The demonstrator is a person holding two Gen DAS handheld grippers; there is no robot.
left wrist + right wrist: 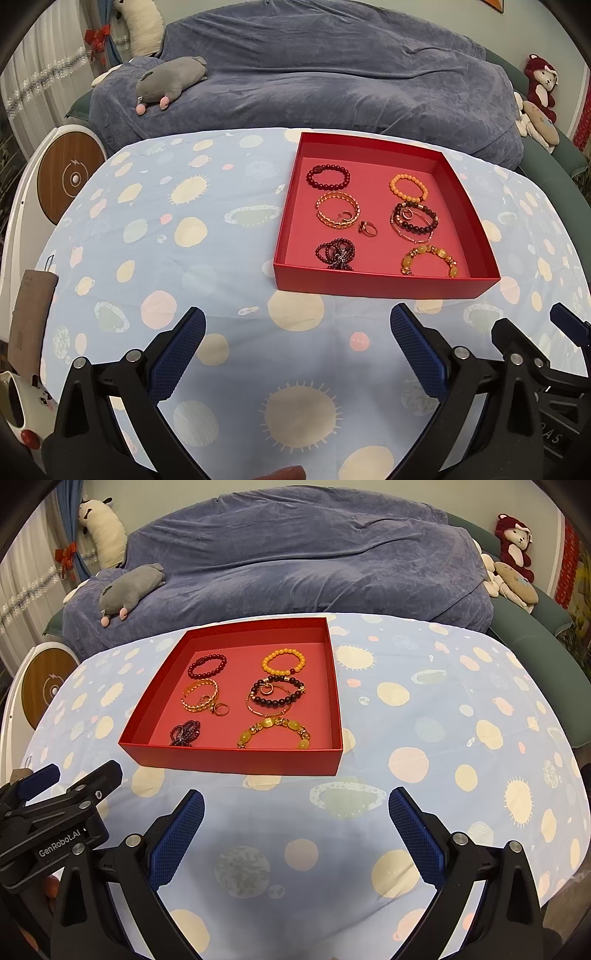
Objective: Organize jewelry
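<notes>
Two grippers, left gripper [297,352] and right gripper [295,830], are held wide open and empty at lower frame. The jewelry lies in the red box [384,286], centre-right. The overlapping bracelets [413,221] may snag and be lifted together.

Occlusion | near wall of the red box [236,762] hides from me the lower part of the dark bead cluster [184,734] | small rings [221,709] too tiny for me to tell apart | brown pouch [29,325] cut by my frame edge
</notes>
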